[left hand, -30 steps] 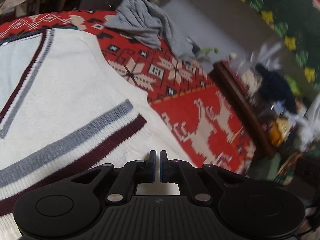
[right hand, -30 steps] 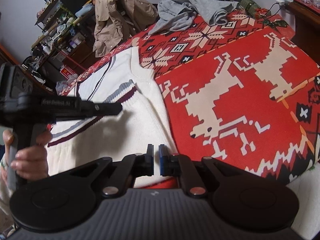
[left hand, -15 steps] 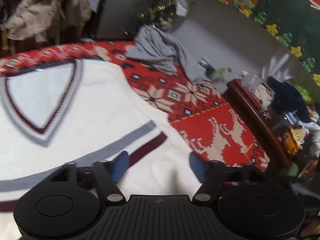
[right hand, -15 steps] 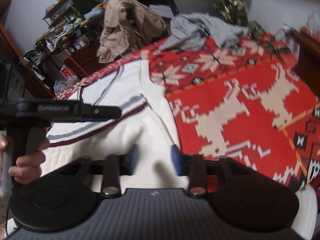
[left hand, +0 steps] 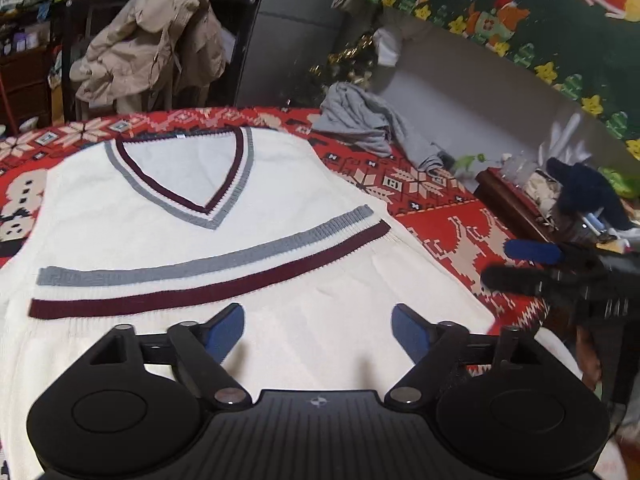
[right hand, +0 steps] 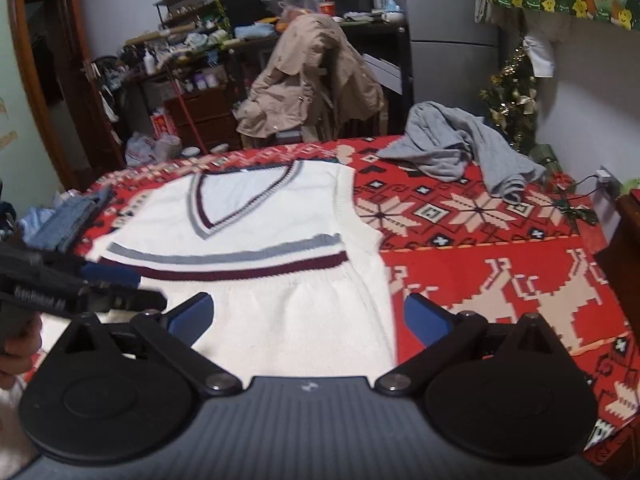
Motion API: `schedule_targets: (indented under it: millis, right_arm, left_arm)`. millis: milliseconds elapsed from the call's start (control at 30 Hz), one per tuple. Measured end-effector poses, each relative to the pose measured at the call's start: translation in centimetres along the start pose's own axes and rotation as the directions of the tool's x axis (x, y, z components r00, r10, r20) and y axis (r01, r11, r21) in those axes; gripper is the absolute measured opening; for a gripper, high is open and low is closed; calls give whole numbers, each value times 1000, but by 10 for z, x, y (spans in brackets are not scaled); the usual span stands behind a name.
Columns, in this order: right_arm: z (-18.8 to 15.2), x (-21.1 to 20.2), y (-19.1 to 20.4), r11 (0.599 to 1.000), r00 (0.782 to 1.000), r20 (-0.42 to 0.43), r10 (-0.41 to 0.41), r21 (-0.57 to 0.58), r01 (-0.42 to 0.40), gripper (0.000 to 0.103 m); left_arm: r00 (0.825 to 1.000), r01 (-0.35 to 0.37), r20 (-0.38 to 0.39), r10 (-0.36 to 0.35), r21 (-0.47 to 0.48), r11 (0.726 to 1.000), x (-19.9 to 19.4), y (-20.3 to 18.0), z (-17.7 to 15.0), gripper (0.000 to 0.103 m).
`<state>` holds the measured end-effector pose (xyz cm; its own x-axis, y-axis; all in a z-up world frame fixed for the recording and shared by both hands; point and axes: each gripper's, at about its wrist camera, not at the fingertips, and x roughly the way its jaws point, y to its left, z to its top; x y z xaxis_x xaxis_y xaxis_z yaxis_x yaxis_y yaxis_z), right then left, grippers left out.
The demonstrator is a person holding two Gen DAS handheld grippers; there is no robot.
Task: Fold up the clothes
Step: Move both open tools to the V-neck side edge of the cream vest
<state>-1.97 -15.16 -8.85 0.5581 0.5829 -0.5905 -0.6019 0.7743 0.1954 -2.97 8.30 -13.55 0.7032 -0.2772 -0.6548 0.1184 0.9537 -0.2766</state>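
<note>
A white V-neck knit vest (left hand: pixel 168 216) (right hand: pixel 260 220) lies flat on the red patterned cloth (left hand: pixel 436 236) (right hand: pixel 480 264), its grey and maroon striped band folded up across the chest. My left gripper (left hand: pixel 318 330) hovers over the vest's near part; its jaws are opening, with nothing between the blue pads. It also shows at the left edge of the right wrist view as the left gripper (right hand: pixel 80 288), a hand on its grip. My right gripper (right hand: pixel 308 316) hangs over the vest's near right edge, jaws opening and empty. The right gripper (left hand: pixel 532 268) appears at the right of the left wrist view.
A crumpled grey garment (left hand: pixel 360 124) (right hand: pixel 460 148) lies at the far right of the cloth. Folded jeans (right hand: pixel 72 220) sit at the far left. A beige coat (left hand: pixel 152 44) (right hand: pixel 312 80) hangs on a chair behind. A dark wooden side table (left hand: pixel 516 204) with clutter stands to the right.
Both grippers went from shut to wide apart. Both pulled back and up from the vest, so the whole vest now shows.
</note>
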Motion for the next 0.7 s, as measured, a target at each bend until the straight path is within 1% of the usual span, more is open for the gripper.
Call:
schedule_targets:
  millis: [67, 133, 167, 200, 233, 267, 333, 400, 467, 533, 600, 667, 700]
  right_arm:
    - [-1, -1, -1, 998, 1000, 12, 25, 53, -25, 102]
    - [-1, 4, -4, 995, 1000, -5, 17, 103, -16, 102]
    - [-1, 7, -6, 992, 1000, -17, 3, 127, -1, 102]
    - [-1, 10, -9, 989, 1000, -27, -11, 145, 14, 102]
    - [-1, 13, -11, 989, 999, -41, -24, 147, 30, 102]
    - [-2, 16, -11, 991, 998, -48, -42, 127, 48, 102]
    - [-2, 20, -11, 995, 996, -33, -80, 50, 82, 102]
    - [-2, 22, -13, 997, 997, -15, -69, -32, 69, 102]
    - [1, 23, -15, 995, 997, -19, -69, -71, 68, 102]
    - [4, 24, -17, 993, 997, -17, -76, -89, 74, 102]
    - [9, 27, -20, 992, 996, -25, -80, -96, 77, 102]
    - [16, 33, -22, 994, 997, -47, -65, -94, 61, 102]
    - [19, 36, -24, 994, 997, -59, -58, -94, 53, 102]
  left_arm:
    - [1000, -13, 23, 14, -10, 1000, -8, 7, -6, 84]
    - [997, -5, 71, 9, -68, 998, -19, 20, -11, 86]
    - [996, 7, 90, 1, -86, 996, -24, 27, -12, 94]
    - [995, 12, 97, -3, -89, 996, -28, 32, -12, 98]
    - [995, -8, 98, 15, -75, 997, -31, 35, -13, 101]
    - [995, -28, 99, 34, -61, 998, -34, 38, -13, 101]
    - [992, -68, 104, 70, -30, 997, -39, 44, -13, 101]
    - [990, -87, 116, 83, 25, 996, -44, 49, -16, 101]
    - [990, -96, 105, 90, 58, 994, -46, 56, -16, 101]
    - [988, -118, 106, 109, 83, 989, -49, 61, -14, 101]
    - [986, -142, 100, 133, 79, 987, -50, 67, -13, 101]
    - [987, -137, 99, 130, 68, 988, -51, 73, -11, 101]
    - [989, -119, 97, 112, 71, 990, -51, 76, -9, 101]
